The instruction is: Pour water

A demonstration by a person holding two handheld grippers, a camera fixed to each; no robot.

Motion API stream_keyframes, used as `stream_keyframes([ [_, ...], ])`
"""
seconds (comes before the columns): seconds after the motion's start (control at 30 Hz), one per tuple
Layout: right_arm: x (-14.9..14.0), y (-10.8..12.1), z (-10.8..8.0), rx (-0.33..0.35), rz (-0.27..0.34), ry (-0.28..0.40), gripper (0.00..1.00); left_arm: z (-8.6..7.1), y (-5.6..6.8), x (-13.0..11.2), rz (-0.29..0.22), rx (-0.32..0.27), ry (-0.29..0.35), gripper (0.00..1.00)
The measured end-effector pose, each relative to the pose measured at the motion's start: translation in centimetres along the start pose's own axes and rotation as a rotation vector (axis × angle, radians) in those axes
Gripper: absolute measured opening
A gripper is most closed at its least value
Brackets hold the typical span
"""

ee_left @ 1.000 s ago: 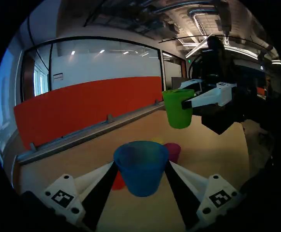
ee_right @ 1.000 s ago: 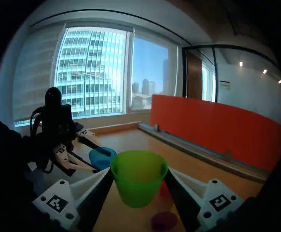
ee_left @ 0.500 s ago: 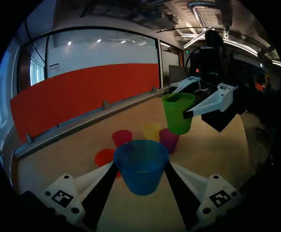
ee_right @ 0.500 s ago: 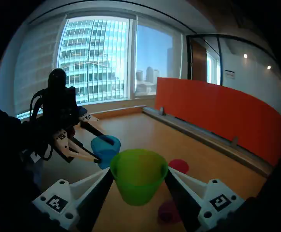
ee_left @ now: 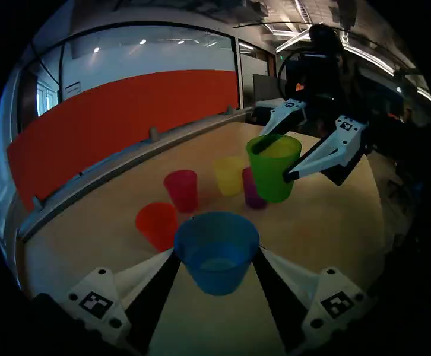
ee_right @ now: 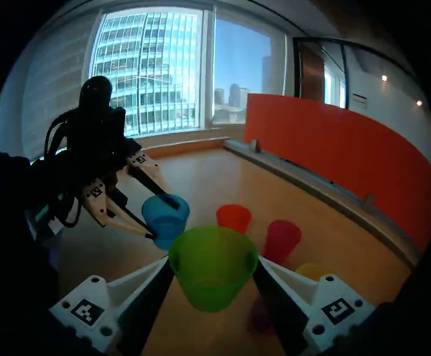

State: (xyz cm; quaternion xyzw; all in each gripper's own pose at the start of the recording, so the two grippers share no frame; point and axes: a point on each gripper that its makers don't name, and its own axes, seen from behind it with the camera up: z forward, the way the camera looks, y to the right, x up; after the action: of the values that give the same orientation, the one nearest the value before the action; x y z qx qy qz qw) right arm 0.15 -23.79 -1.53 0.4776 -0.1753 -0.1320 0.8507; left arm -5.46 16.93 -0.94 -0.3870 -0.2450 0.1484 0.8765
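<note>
My left gripper (ee_left: 216, 258) is shut on a blue cup (ee_left: 216, 252) held upright above the wooden table (ee_left: 310, 225); a little water lies in its bottom. Farther off and to the right in the left gripper view, the right gripper (ee_left: 278, 160) holds a green cup (ee_left: 273, 167). In the right gripper view, my right gripper (ee_right: 213, 270) is shut on that green cup (ee_right: 213, 274), upright. The left gripper (ee_right: 156, 219) with the blue cup (ee_right: 165, 220) shows beyond it on the left, with a person's dark arm behind.
Several cups stand on the table: orange (ee_left: 157, 223), magenta (ee_left: 181, 190), yellow (ee_left: 229, 174) and purple (ee_left: 250, 188). An orange partition (ee_left: 114, 113) with a metal rail runs along the table's far edge. Large windows (ee_right: 150, 71) lie behind the left gripper.
Both cameras have tilted downward, so the cups on the table have come into sight. The green cup and the blue cup have drawn closer together. Both grips are unchanged.
</note>
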Motion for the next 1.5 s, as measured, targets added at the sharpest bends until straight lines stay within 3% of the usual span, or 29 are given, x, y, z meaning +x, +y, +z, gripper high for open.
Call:
stream_keyframes([
  [0.5,-4.9,-0.9,2.5,0.015,-0.039,-0.113,0.92,1.5,0.4,-3.5,0.004,-0.057,-0.13,0.85],
  [1.5,-9.2,-2.5,4.7,0.032,-0.042,-0.184,0.92,2.3,1.2,-6.2,-0.022,-0.075,-0.149,0.85],
])
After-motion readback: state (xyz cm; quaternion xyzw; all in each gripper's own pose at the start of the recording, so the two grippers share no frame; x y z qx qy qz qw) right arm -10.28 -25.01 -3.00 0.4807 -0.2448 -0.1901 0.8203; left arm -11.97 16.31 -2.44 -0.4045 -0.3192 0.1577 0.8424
